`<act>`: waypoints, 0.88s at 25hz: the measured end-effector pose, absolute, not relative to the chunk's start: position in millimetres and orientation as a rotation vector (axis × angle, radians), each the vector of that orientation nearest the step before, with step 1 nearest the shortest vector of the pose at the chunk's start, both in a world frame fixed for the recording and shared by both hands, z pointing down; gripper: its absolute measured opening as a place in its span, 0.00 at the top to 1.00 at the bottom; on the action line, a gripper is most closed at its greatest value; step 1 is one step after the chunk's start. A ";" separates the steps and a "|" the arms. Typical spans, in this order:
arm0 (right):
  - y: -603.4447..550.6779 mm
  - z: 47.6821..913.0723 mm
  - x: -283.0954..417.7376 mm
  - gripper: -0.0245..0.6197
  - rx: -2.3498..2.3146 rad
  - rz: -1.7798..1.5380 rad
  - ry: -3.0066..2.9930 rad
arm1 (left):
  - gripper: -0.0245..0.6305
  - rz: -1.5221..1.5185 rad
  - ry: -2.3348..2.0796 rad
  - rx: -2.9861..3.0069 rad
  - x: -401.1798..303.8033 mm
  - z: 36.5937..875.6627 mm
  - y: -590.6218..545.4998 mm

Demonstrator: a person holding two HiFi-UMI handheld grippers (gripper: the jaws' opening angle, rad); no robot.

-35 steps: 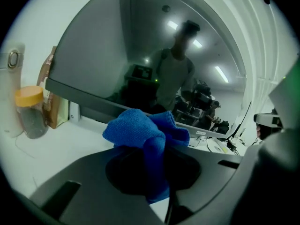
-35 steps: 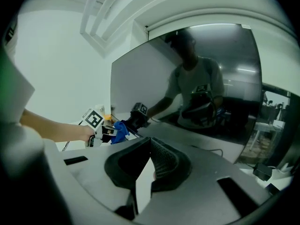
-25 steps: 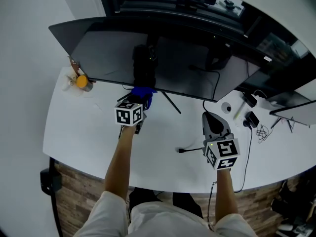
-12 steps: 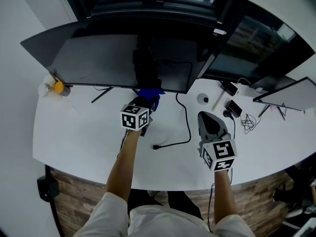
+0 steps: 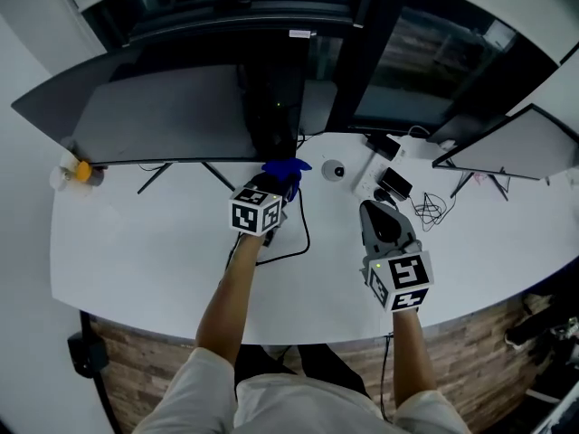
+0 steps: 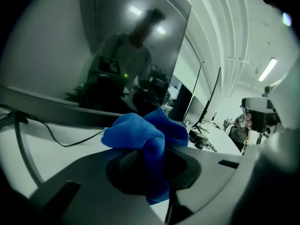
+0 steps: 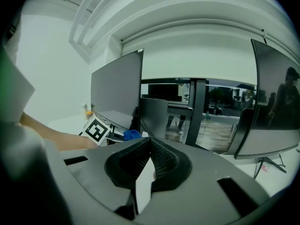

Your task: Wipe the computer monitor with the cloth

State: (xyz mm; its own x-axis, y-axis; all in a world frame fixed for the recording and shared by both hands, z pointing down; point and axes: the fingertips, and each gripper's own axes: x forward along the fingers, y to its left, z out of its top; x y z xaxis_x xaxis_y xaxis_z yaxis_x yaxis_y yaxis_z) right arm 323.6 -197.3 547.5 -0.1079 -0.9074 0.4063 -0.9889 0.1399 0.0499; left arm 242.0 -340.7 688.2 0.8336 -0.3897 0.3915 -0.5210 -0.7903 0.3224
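A wide dark computer monitor (image 5: pixel 163 116) stands at the back left of the white desk (image 5: pixel 136 260). My left gripper (image 5: pixel 279 184) is shut on a bunched blue cloth (image 5: pixel 286 170), just below the monitor's lower right corner. In the left gripper view the cloth (image 6: pixel 140 135) bulges out between the jaws, and the glossy monitor (image 6: pixel 131 55) rises close ahead. Whether the cloth touches the screen I cannot tell. My right gripper (image 5: pixel 379 209) hovers over the desk to the right, jaws closed with nothing between them (image 7: pixel 150 150).
A black cable (image 5: pixel 294 238) loops on the desk under the left gripper. Adapters and tangled wires (image 5: pixel 398 188) lie at the back right beside a small round white object (image 5: pixel 336 170). A second monitor (image 5: pixel 507 147) stands far right. An orange item (image 5: pixel 81 172) sits far left.
My left gripper with the cloth has travelled right along the monitor's lower edge, from about its middle to its right end. The head view has swung with it. The right gripper has kept its pose.
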 end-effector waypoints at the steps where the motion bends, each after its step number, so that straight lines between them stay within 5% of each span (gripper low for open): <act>1: -194.6 547.0 328.8 0.94 1.831 0.334 -2.085 | 0.85 0.435 -0.671 2.596 249.0 687.9 -337.6; 22: -177.0 487.1 368.9 0.94 1.906 0.261 -2.122 | 0.85 0.240 -0.894 2.828 293.3 562.1 -338.1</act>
State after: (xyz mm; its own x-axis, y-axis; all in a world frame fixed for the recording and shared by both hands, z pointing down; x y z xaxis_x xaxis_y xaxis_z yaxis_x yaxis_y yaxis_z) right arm 368.9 -177.0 487.1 -0.0932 -0.9422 0.3218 -0.9921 0.1151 0.0497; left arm 293.3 -338.1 562.1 0.8080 -0.5536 0.2018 -0.5802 -0.8071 0.1089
